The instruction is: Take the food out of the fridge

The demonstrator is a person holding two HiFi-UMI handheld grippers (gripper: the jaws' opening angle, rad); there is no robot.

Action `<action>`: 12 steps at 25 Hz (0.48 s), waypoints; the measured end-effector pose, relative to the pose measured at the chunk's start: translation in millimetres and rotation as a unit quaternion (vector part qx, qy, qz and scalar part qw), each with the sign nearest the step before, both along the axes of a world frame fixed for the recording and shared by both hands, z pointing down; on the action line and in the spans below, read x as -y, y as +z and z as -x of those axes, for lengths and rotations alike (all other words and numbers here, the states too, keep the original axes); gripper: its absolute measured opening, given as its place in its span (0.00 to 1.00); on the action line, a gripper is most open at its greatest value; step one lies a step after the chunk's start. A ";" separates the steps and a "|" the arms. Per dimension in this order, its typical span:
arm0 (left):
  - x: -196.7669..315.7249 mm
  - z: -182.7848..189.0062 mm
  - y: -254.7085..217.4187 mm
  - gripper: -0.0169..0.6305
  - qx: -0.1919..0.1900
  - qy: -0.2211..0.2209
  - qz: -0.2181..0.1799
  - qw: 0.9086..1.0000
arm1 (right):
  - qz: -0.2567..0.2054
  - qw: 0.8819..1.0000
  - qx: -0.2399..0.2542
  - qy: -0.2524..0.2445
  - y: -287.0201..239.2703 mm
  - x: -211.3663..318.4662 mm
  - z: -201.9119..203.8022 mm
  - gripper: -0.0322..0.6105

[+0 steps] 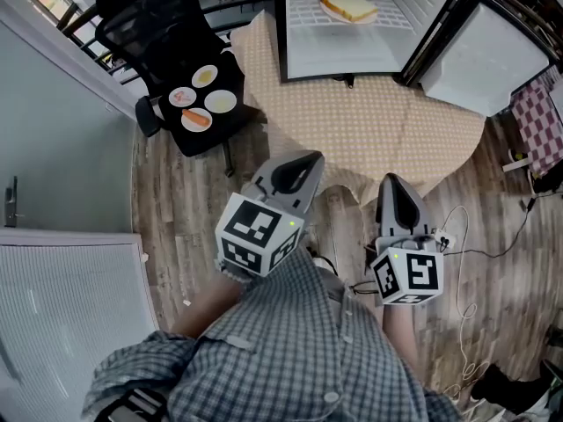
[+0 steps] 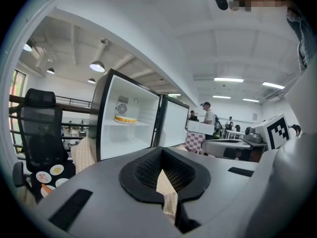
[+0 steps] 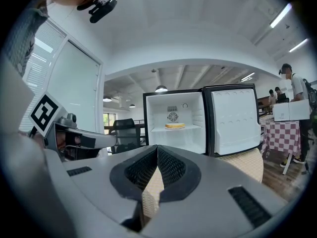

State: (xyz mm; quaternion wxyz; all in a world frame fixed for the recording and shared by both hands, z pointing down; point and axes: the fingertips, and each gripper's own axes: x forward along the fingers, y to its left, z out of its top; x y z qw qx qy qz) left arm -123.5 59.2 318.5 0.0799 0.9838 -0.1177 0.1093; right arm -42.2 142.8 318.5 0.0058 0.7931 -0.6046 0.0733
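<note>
The small fridge [image 1: 343, 55] stands open on a table with a beige dotted cloth [image 1: 369, 121]. A plate of yellow-and-white food [image 1: 348, 7] lies on the fridge's upper shelf, and it shows too as the food [image 2: 126, 118] and the food [image 3: 175, 125] in the gripper views. My left gripper [image 1: 297, 167] and right gripper [image 1: 393, 188] hover side by side over the floor just in front of the table, well short of the fridge. The left gripper [image 2: 161, 157] and right gripper [image 3: 157, 152] are both shut with nothing between the jaws.
The fridge door [image 1: 493, 51] swings out to the right. A black office chair [image 1: 167, 25] at the left carries several small plates of food [image 1: 201, 99]. Cables [image 1: 479, 253] trail on the wooden floor at right. People [image 2: 208, 114] stand far behind.
</note>
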 end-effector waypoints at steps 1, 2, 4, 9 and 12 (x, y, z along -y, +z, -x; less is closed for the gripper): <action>-1.9 -0.1 -0.2 0.03 0.000 -0.002 -0.001 1.000 | -0.001 1.000 0.001 -0.001 0.0 -0.9 -2.3 0.07; -3.6 -0.2 -0.2 0.03 -0.001 -0.005 -0.003 1.000 | -0.003 1.000 0.002 -0.002 0.2 -2.0 -4.4 0.07; -6.2 -0.3 0.5 0.03 -0.001 -0.012 -0.004 1.000 | -0.004 1.000 0.006 -0.007 2.4 -4.9 -7.2 0.07; -13.2 -7.2 1.4 0.03 -0.007 -0.030 -0.006 1.000 | 0.002 1.000 0.005 -0.022 8.0 -14.5 -16.6 0.07; -20.0 -12.1 4.4 0.03 -0.012 -0.038 -0.004 0.999 | 0.003 1.000 0.003 -0.028 11.5 -19.7 -23.9 0.07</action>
